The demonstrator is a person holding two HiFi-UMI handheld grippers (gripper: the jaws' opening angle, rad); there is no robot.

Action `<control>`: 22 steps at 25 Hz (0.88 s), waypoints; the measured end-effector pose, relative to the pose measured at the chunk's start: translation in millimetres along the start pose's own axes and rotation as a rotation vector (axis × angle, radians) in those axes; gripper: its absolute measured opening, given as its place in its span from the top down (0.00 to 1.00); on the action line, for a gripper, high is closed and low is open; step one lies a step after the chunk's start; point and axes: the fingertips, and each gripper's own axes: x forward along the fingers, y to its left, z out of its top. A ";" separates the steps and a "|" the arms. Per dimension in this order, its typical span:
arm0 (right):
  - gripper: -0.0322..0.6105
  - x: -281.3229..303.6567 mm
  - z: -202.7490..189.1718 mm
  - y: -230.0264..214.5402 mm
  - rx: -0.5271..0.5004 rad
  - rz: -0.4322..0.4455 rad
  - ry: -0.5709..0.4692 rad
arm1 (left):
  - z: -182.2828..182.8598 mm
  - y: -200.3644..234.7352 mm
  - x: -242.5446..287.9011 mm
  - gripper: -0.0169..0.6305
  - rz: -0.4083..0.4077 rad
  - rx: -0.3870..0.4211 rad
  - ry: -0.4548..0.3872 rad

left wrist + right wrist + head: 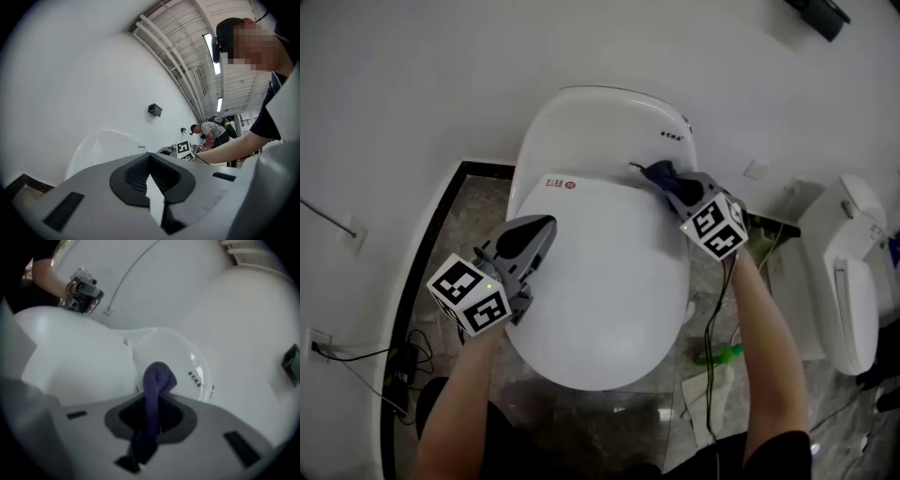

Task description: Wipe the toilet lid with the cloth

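Presently, one cloth (157,380) is pinched in the right gripper (675,186), whose jaws are pressed together on it. The cloth is dark blue and bunched. A rounded wad is seen just past the jaw tips, and a thinner tail is drawn back between the jaws toward the gripper body. The wad is located at the rear right part of the toilet lid (600,281), close to the hinge line. Contact with the surface cannot be confirmed, as that spot is covered by the gripper's own jaws.

The toilet lid is white, glossy and rounded, and is lowered shut. One small red label (561,184) is carried near its rear edge, to the left of the right gripper. The rounded white toilet back (600,122) is found ahead of both grippers.

Two grippers are counted. The left gripper (539,230) is held over the left edge of the toilet lid, well apart from the cloth. Its jaws are closed at the tips, with nothing gripped between them.

Two toilets are counted. The second toilet (853,281) is set well to the right of the right gripper.

One green object (720,354) is laid on the floor (478,216) behind the right gripper, beside the forearm. One cable (712,314) is run back from the right gripper along the same forearm. One black box (155,110) is mounted on the wall ahead of the left gripper. One person in a striped shirt (213,132) is seen far beyond the left gripper's tips.
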 end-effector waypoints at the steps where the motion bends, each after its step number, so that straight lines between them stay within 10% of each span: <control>1: 0.83 1.5 -0.3 2.1 -0.029 0.003 0.007 | -0.4 -0.3 0.3 0.95 0.000 0.002 0.001; 7: 0.83 8.9 -2.6 16.7 -0.202 0.025 0.075 | -0.7 1.0 0.7 0.95 0.011 0.004 0.005; 22: 0.83 0.3 -6.7 37.8 -0.201 0.062 0.076 | -1.1 1.6 0.9 0.95 0.014 -0.001 0.011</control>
